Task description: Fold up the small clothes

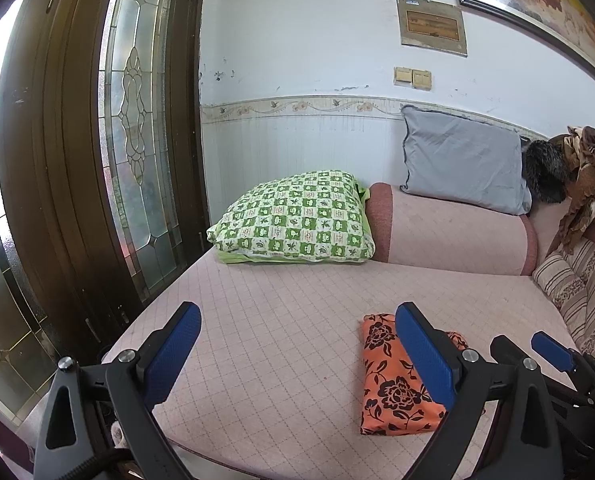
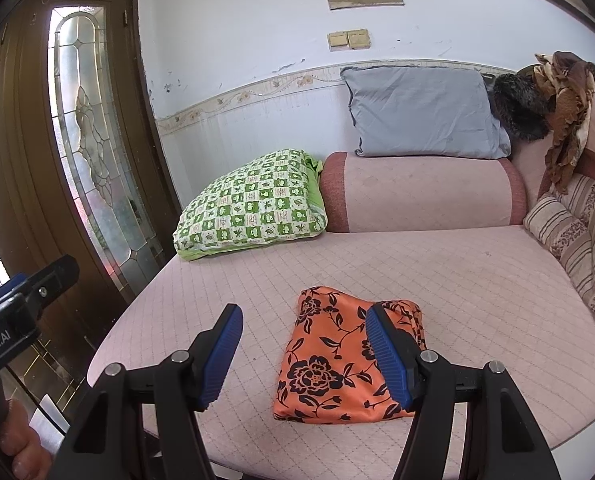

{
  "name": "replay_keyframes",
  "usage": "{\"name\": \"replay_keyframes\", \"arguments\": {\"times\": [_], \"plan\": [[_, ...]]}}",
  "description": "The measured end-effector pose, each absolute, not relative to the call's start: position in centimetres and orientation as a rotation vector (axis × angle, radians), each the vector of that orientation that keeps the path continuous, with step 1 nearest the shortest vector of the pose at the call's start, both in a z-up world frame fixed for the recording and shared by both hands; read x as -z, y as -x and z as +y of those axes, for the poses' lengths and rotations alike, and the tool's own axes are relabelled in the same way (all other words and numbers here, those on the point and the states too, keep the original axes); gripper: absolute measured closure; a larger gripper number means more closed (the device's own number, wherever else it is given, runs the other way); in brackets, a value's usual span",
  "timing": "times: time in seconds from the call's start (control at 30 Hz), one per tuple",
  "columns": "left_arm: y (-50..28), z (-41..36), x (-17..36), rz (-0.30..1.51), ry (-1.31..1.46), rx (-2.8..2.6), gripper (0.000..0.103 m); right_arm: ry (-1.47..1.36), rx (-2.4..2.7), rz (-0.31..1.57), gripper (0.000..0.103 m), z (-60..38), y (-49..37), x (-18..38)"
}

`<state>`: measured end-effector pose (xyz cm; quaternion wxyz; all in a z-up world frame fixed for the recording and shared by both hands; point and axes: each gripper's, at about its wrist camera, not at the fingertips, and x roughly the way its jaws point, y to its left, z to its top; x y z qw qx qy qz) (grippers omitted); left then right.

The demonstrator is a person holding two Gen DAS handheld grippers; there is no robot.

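**Folded orange garment lies on the sofa seat; both grippers hover released above its near edge.**

The orange floral garment [image 2: 337, 356] rests as a compact, already folded packet on the pink quilted sofa seat [image 2: 437, 280], near the front edge, well apart from the green checked cushion [image 2: 253, 204] at 11 o'clock. Its long axis runs roughly from 6 to 12 o'clock, the narrower end pointing away toward the bolster [image 2: 417, 192]. The right gripper [image 2: 303, 354] has its jaws spread and empty, the right jaw overlapping the packet in view, contact unclear. The left gripper [image 1: 297, 356] is likewise released and grasps nothing. Folding looks finished or nearly so; the next move probably calls for a final smoothing, or for pinching the packet and setting it aside.
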<state>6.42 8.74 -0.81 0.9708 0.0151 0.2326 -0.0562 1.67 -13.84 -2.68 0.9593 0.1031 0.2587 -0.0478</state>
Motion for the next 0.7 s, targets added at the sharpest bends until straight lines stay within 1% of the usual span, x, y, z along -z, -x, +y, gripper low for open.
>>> {"name": "replay_keyframes", "arguments": {"times": [0.7], "plan": [[-8.0,8.3,1.9,0.492,-0.049,0.116,0.005,-0.229,0.094,0.558,0.035,-14.3,-3.4,4.2]]}}
